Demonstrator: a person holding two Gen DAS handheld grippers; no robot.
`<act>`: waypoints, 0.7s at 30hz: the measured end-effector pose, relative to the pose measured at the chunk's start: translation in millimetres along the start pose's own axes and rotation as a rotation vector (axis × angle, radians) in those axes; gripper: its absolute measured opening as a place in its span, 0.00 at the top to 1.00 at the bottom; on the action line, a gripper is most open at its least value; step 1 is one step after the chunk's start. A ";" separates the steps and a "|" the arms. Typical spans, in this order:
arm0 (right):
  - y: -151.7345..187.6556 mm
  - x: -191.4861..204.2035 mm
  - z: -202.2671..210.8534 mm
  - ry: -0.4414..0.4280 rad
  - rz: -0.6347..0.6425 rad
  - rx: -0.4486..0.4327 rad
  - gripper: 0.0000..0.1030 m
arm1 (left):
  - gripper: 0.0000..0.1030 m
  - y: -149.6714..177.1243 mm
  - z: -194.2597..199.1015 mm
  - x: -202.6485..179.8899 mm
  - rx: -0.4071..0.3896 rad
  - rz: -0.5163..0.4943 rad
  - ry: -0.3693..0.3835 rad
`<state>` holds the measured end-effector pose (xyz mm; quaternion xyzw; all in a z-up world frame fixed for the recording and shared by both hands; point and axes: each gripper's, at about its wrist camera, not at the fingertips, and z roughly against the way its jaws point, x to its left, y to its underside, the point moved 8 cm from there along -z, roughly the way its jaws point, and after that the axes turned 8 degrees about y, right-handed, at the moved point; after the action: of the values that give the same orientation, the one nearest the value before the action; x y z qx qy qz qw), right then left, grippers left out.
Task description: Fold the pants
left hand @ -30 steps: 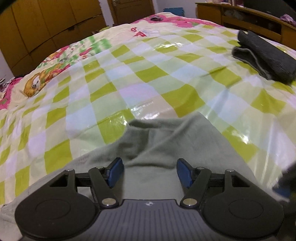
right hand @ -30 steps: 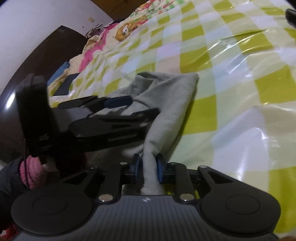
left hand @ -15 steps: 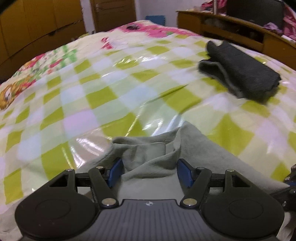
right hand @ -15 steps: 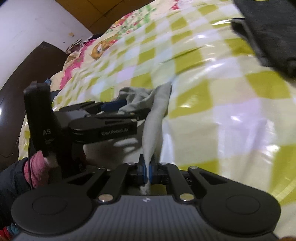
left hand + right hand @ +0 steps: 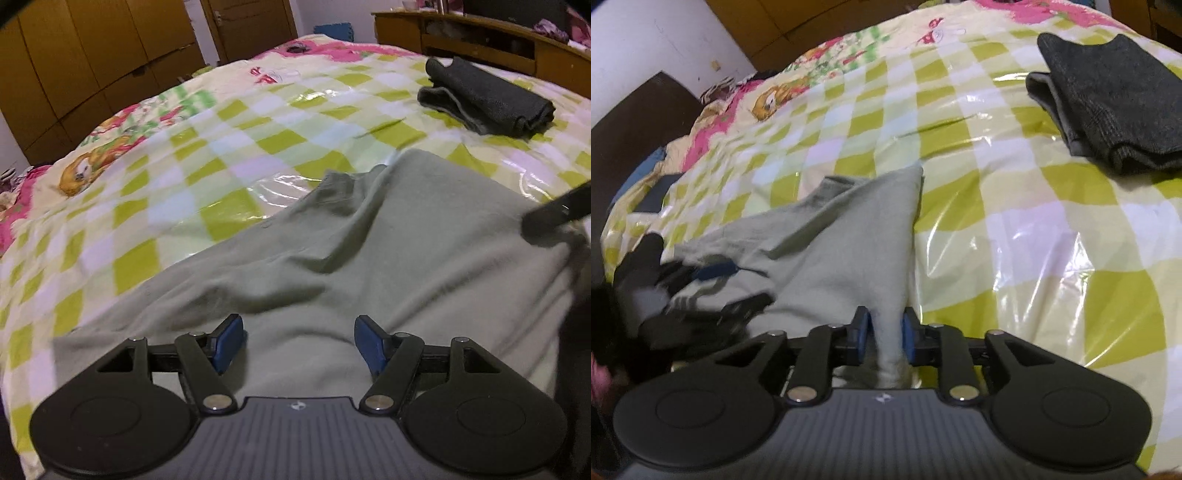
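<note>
Lay spread over the near part of the bed: grey-green pants (image 5: 388, 258), rumpled, one ridge of cloth running diagonally across the middle, a narrower end reaching away toward the checks. Rested on a glossy yellow-green checked cover (image 5: 258, 147) with cartoon prints along its far and left margins.

Hovered low over the near cloth with its blue pads set wide apart: left gripper (image 5: 299, 343); nothing pinched, fabric only lying beneath and between the fingers. Showed as a dark blur at the left edge of the right wrist view, over the pants' left part.

Straddled a raised fold at the pants' right edge: right gripper (image 5: 884, 336), jaws having just been opening, cloth standing up between the blue pads (image 5: 908, 338); narrow gaps visible beside the fold, so no firm pinch to be seen.

Sat well apart on the cover, farther off and to the right: a folded dark grey garment (image 5: 1115, 103).

Stood beyond the bed: brown wooden wardrobe doors (image 5: 92, 66) at left, a wooden shelf unit (image 5: 480, 40) at right
</note>
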<state>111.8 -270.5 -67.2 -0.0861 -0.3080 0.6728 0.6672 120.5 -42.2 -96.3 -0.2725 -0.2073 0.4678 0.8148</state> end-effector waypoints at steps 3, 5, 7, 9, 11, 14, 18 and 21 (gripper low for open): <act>-7.1 -4.4 -0.7 0.010 -0.049 -0.024 0.73 | 0.22 6.0 6.8 3.8 -0.003 -0.005 -0.006; -10.4 -5.1 -6.1 0.017 -0.061 -0.023 0.73 | 0.22 11.5 8.3 7.4 -0.001 0.003 -0.009; -11.6 -6.7 -16.0 0.019 -0.083 -0.008 0.72 | 0.22 15.2 10.6 9.9 -0.006 0.027 0.000; -11.8 -6.7 -26.0 0.024 -0.097 0.011 0.71 | 0.22 17.6 12.4 12.5 -0.010 0.046 -0.002; -11.0 -5.2 -36.1 0.025 -0.103 0.034 0.67 | 0.22 19.1 13.9 14.0 -0.012 0.057 -0.003; -11.9 0.8 -34.3 0.002 -0.098 0.042 0.66 | 0.22 20.0 20.8 18.2 -0.023 0.069 -0.001; -10.6 1.8 -34.4 -0.116 -0.162 0.077 0.66 | 0.22 26.6 26.5 27.5 -0.027 0.106 0.008; -10.9 2.2 -34.7 -0.195 -0.214 0.083 0.66 | 0.22 30.1 30.7 32.4 -0.037 0.132 0.018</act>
<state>139.1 -258.9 -88.4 0.0408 -0.3507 0.6151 0.7050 98.3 6.3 -89.3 -0.3046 -0.1901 0.5141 0.7790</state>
